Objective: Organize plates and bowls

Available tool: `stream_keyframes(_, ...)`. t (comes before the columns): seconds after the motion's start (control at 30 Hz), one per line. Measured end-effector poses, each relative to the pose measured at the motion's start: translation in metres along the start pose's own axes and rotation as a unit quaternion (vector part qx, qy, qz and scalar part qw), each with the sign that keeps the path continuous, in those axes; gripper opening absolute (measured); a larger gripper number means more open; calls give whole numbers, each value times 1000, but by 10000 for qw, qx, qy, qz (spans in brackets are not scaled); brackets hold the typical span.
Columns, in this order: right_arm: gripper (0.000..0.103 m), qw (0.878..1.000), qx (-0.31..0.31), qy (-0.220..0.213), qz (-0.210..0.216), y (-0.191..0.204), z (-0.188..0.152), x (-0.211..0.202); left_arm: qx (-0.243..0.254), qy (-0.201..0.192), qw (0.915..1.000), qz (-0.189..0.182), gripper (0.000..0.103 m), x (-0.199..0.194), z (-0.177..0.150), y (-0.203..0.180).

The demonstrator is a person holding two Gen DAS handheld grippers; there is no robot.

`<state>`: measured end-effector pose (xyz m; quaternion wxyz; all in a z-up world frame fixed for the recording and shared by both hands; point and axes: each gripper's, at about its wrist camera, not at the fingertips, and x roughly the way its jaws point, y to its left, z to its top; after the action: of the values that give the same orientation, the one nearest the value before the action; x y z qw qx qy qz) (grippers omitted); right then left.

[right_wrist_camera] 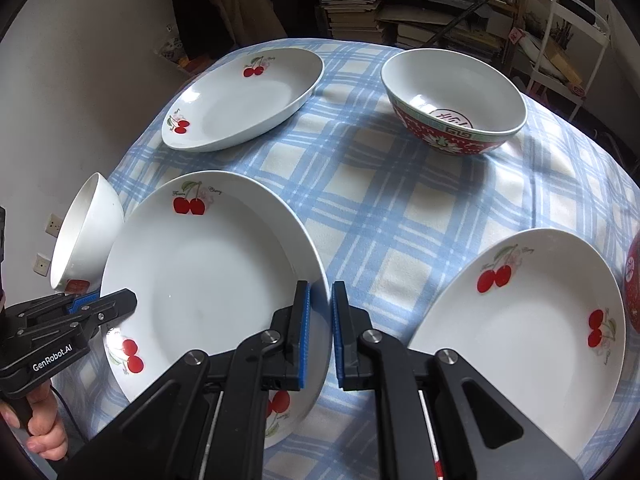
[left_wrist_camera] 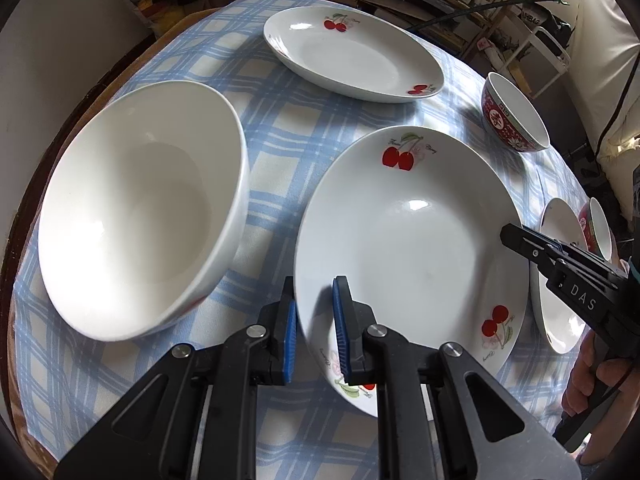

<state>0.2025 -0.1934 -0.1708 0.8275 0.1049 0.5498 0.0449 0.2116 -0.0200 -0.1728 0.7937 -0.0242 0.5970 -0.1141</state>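
From the left wrist: left gripper (left_wrist_camera: 314, 320) is pinched on the near-left rim of the middle cherry plate (left_wrist_camera: 416, 256), on the blue checked cloth (left_wrist_camera: 280, 128), big white bowl (left_wrist_camera: 136, 216) beside it.

Right wrist: right gripper (right_wrist_camera: 320, 332) is clamped on that same plate's right rim; red patterned bowl (right_wrist_camera: 452, 104) sits well behind.

A blue checked tablecloth (right_wrist_camera: 400, 208) lies before cluttered bookshelves (right_wrist_camera: 420, 8).
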Motion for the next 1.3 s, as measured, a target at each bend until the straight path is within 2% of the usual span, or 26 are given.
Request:
stream_keyframes(0.47, 11, 9999, 69, -39, -64, 1, -36, -38, 259, -10, 9996, -72, 17, -25, -27, -14)
stream_keyframes(1.07, 11, 9982, 408, 183, -393, -13, -89, -60, 554, 260, 9980, -156, 17, -26, -66, -41)
stream_keyframes(1.3, 11, 9968, 438, 352, -562, -15, -98, -55, 450, 619, 9967, -254, 17, -12, -75, -40)
